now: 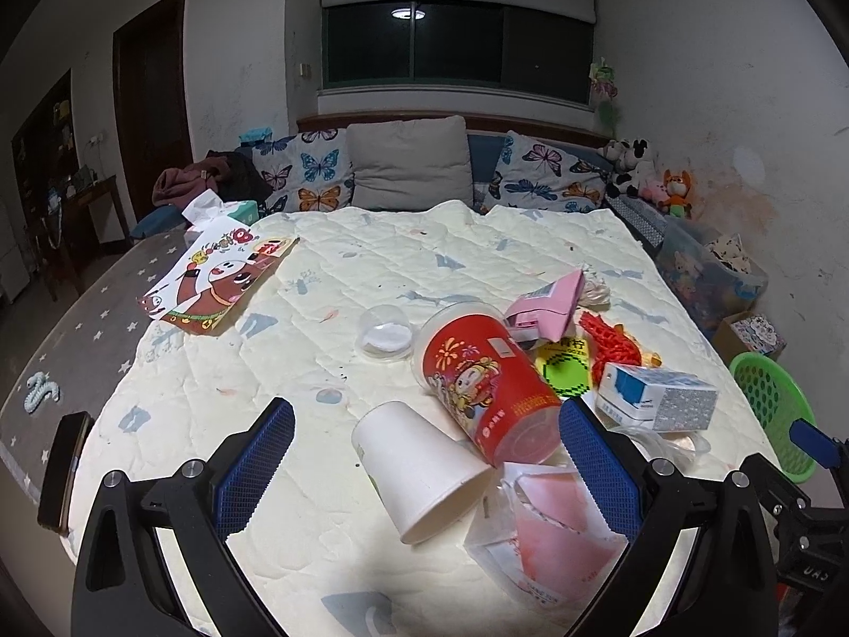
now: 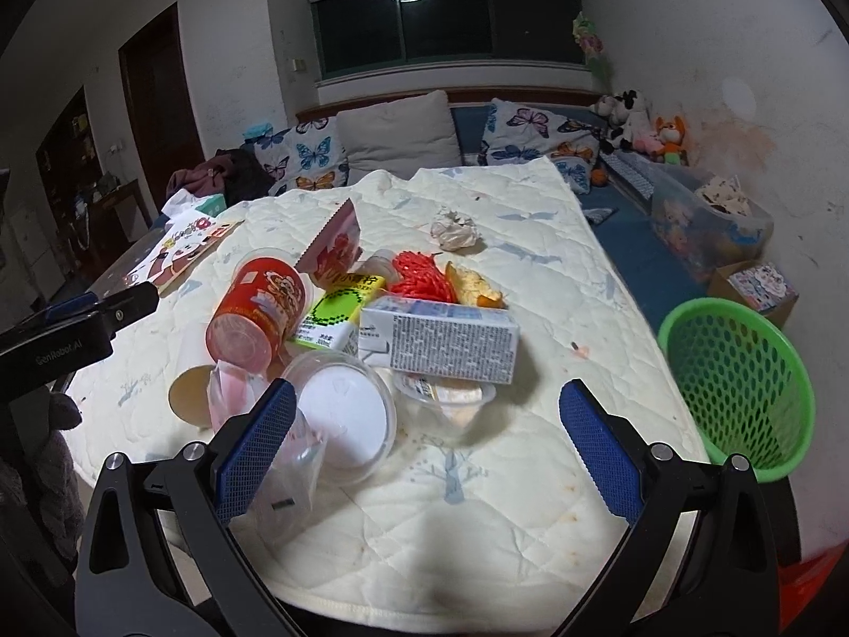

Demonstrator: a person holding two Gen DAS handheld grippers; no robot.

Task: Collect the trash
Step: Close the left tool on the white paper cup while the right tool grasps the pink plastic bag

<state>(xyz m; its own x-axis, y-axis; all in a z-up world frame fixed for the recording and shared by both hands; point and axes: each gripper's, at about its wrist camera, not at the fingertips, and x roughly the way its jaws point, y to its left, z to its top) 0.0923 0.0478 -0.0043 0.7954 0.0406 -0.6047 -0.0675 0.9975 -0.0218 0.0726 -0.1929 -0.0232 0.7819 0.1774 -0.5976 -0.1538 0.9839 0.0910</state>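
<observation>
Both jaws gape wide, gripping nothing — left gripper (image 1: 427, 448) straddles the white paper cup (image 1: 419, 470), right gripper (image 2: 427, 424) the clear lid (image 2: 345, 422).

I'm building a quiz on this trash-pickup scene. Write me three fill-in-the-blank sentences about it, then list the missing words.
1. The red printed cup lies on its ____ on the quilt.
2. The mesh basket beside the table is coloured ____.
3. Both the left tool and the right tool have their jaws ____, gripping nothing.

Missing words: side; green; open
</observation>
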